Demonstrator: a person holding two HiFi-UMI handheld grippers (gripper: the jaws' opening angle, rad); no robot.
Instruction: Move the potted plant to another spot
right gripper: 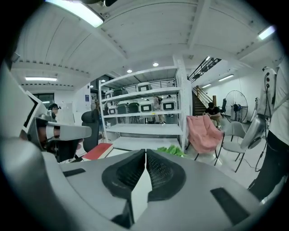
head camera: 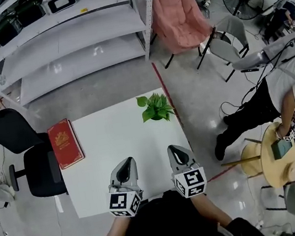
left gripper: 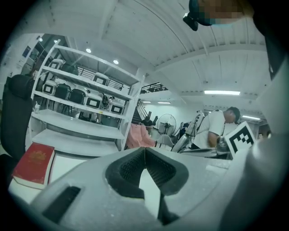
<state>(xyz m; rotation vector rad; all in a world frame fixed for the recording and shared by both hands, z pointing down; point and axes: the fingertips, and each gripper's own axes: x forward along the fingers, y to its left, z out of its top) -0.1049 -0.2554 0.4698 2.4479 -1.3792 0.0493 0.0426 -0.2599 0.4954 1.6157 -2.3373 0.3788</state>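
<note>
A small potted plant point(head camera: 156, 107) with green leaves stands at the far right corner of the white table point(head camera: 119, 147); its leaves point(right gripper: 173, 150) peek over the jaws in the right gripper view. My left gripper point(head camera: 125, 167) and right gripper point(head camera: 176, 151) hover side by side over the table's near edge, well short of the plant. Both are shut, jaw tips touching, with nothing held. The plant's pot is hidden under its leaves.
A red book point(head camera: 65, 143) lies at the table's left edge, also seen as the red book point(left gripper: 34, 164). A black office chair point(head camera: 31, 162) stands left of the table. White shelving point(head camera: 67, 38), a pink chair point(head camera: 178, 17), and a person point(head camera: 278, 93) at right surround it.
</note>
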